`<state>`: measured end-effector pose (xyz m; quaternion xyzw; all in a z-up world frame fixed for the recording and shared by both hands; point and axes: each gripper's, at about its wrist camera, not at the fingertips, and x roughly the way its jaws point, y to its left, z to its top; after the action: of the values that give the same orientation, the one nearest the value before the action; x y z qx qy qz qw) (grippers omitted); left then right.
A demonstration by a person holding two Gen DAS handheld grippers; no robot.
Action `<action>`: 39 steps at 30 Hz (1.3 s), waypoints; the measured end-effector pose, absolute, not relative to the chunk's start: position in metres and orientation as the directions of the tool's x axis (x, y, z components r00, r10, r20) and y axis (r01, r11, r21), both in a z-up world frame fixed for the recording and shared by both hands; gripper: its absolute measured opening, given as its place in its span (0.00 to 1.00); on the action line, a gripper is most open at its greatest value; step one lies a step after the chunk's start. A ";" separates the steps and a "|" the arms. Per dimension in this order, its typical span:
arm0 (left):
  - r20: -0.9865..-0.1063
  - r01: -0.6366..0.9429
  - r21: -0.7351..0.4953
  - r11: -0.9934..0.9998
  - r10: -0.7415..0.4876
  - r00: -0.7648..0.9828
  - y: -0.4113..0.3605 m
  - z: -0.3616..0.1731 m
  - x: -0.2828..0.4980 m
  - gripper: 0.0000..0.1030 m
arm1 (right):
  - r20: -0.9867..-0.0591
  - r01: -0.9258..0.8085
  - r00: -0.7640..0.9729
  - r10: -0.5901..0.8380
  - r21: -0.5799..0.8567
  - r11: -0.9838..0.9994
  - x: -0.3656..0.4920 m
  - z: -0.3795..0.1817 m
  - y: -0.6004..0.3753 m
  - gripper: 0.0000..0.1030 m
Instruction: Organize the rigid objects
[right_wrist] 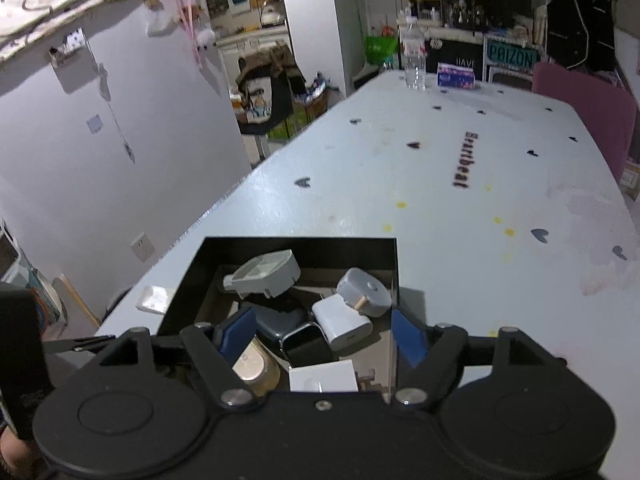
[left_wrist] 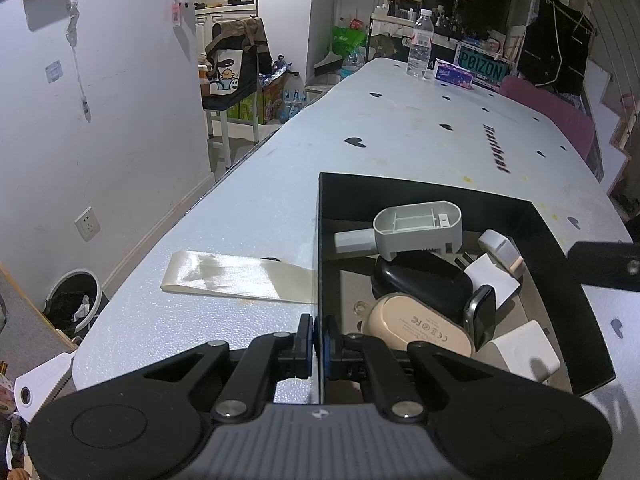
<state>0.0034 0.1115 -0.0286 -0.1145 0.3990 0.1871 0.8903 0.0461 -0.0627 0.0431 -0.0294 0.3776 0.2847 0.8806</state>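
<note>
A black open box [left_wrist: 424, 194] sits on the pale table, holding a grey plastic housing [left_wrist: 418, 226], a black case [left_wrist: 420, 286], a beige case [left_wrist: 418, 330], a smartwatch [left_wrist: 482, 314] and white chargers [left_wrist: 520, 352]. My left gripper [left_wrist: 319, 338] is shut on the box's left wall near its front corner. In the right wrist view the same box [right_wrist: 304, 246] lies below my right gripper [right_wrist: 324, 334], which is open and empty over the box's front right part, one finger inside and one outside the right wall.
A strip of shiny tape [left_wrist: 236, 278] lies on the table left of the box. A water bottle [left_wrist: 420, 44] and a tissue pack [left_wrist: 454, 74] stand at the far end. A pink chair [right_wrist: 584, 108] stands at the right edge. A bin [left_wrist: 76, 300] is on the floor left.
</note>
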 end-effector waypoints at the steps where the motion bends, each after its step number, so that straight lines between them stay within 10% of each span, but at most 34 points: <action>1: -0.754 -0.423 -0.051 0.905 0.243 0.610 0.111 -0.028 0.004 0.04 | -0.675 -0.518 0.563 0.477 0.162 0.840 0.045 0.043 -0.064 0.75; 23: -0.709 -0.354 -0.025 0.935 0.233 0.666 0.076 0.035 -0.024 0.07 | -0.613 -0.471 0.646 0.456 0.150 0.869 0.023 0.041 -0.120 0.79; 28: -0.699 -0.362 -0.045 0.931 0.229 0.677 0.072 0.043 -0.035 0.57 | -0.601 -0.480 0.651 0.464 0.148 0.865 0.016 0.045 -0.127 0.82; 39: -0.678 -0.397 -0.005 0.918 0.289 0.676 0.066 0.049 -0.055 0.93 | -0.610 -0.487 0.662 0.435 0.091 0.869 0.005 0.044 -0.131 0.93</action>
<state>-0.0547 0.0663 0.0488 -0.0760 0.3560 0.1882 0.9122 0.0048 -0.1313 0.0436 -0.0400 0.3237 0.2531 0.9108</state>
